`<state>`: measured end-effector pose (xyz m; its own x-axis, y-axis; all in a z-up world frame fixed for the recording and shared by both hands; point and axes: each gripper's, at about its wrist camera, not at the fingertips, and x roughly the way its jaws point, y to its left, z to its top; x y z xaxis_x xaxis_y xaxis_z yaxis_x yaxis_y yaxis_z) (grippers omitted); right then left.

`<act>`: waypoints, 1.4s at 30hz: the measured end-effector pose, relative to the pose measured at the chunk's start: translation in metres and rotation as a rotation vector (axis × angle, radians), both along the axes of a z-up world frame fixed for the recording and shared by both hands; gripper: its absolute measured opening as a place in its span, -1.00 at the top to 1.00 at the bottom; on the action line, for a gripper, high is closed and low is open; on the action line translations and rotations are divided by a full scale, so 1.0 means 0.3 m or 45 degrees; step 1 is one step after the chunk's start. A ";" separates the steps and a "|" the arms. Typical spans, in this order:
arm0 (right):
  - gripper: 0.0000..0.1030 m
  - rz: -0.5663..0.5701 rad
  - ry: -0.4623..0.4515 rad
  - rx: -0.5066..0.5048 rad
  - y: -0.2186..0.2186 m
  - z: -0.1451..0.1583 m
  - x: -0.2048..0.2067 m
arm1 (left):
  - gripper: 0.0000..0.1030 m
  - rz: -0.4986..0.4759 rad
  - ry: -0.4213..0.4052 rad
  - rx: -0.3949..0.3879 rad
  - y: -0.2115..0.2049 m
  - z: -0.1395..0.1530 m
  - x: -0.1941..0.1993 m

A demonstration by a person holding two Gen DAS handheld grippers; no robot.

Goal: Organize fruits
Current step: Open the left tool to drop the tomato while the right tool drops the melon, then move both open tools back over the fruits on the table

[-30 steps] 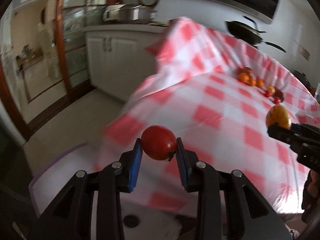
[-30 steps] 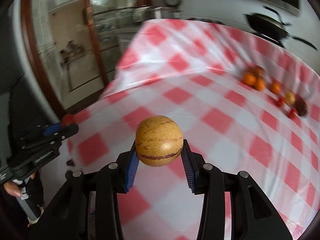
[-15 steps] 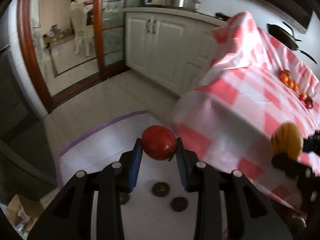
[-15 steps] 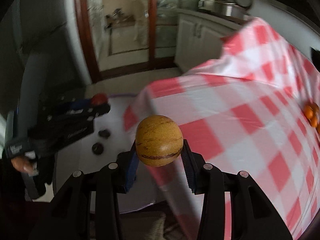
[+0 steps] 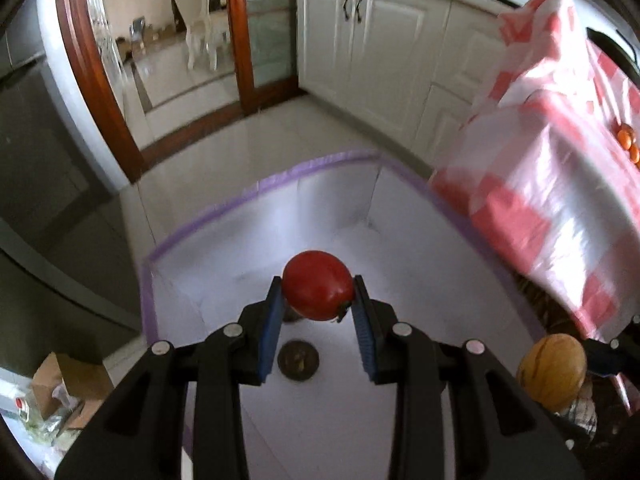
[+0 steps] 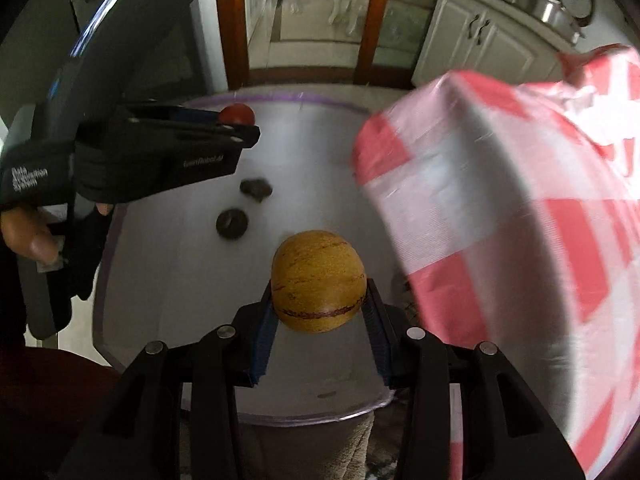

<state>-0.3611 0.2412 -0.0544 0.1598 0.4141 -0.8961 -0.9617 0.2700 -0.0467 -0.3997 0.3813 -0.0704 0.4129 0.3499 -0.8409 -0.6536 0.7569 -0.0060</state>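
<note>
Clamped between the blue pads of the left gripper (image 5: 318, 312) sits a red tomato (image 5: 317, 285), held above a white bin with a purple rim (image 5: 256, 186). Just beyond and below those fingers, two dark round fruits (image 6: 232, 223) lie on the bin's floor. To its right, the right gripper (image 6: 320, 316) grasps a yellow, brown-streaked melon-like fruit (image 6: 319, 280) over the same bin. Further right hangs a red-and-white checked tablecloth (image 6: 520, 208), with small orange fruits (image 5: 628, 142) on top.
</note>
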 end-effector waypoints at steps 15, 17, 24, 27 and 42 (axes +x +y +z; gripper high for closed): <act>0.21 0.134 0.066 -0.290 0.110 -0.236 -0.040 | 0.32 0.021 0.293 -0.098 0.032 -0.215 0.022; 0.20 0.141 0.064 -0.313 0.106 -0.246 -0.041 | 0.31 0.029 0.296 -0.110 0.038 -0.217 0.022; 0.09 0.132 0.049 -0.315 0.105 -0.235 -0.037 | -0.33 0.074 0.284 -0.109 0.060 -0.209 0.027; -0.11 0.131 0.004 -0.245 0.083 -0.176 -0.047 | -0.41 0.091 0.255 -0.112 0.069 -0.186 0.024; -0.63 -0.231 -0.407 0.340 -0.215 0.474 0.049 | -0.83 0.145 -0.403 0.070 -0.046 0.351 0.015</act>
<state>-0.3463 0.1768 0.0878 0.5028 0.5636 -0.6554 -0.8461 0.4761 -0.2397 -0.3953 0.3675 0.0348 0.6060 0.4502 -0.6558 -0.7061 0.6841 -0.1829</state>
